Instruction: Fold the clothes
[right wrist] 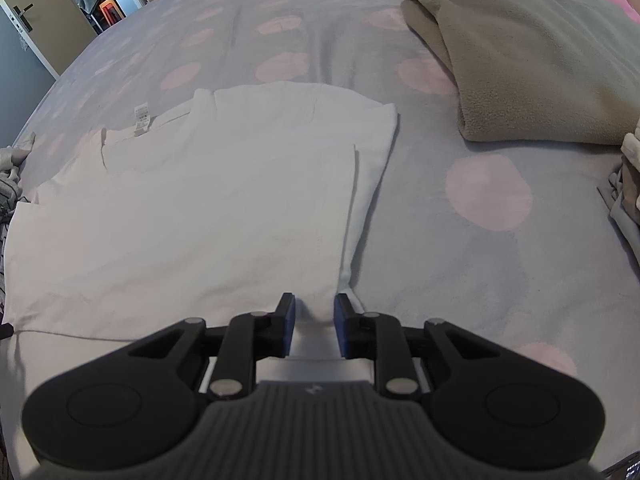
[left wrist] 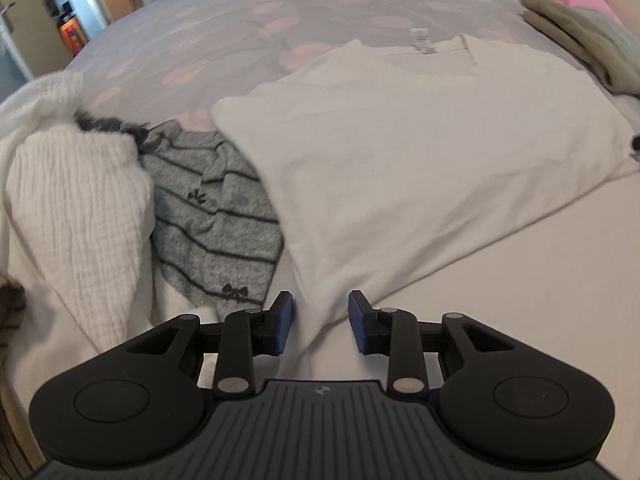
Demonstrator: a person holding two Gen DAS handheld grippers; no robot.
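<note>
Between both claws' jaws, white shirt (right wrist: 192, 208).

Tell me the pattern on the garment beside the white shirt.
Grey garment with thin dark stripes and small bows; left wrist view.

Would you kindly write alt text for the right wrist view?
The right gripper straddles the near corner of a white shirt, spread flat on a grey bedspread with pink dots. A folded olive fleece blanket lies beyond on the right.

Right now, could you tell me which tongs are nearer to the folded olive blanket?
Right. The right tongs sit at the white shirt's near corner, with the olive blanket ahead to their right. The left tongs are at the shirt's opposite corner, further away.
</note>
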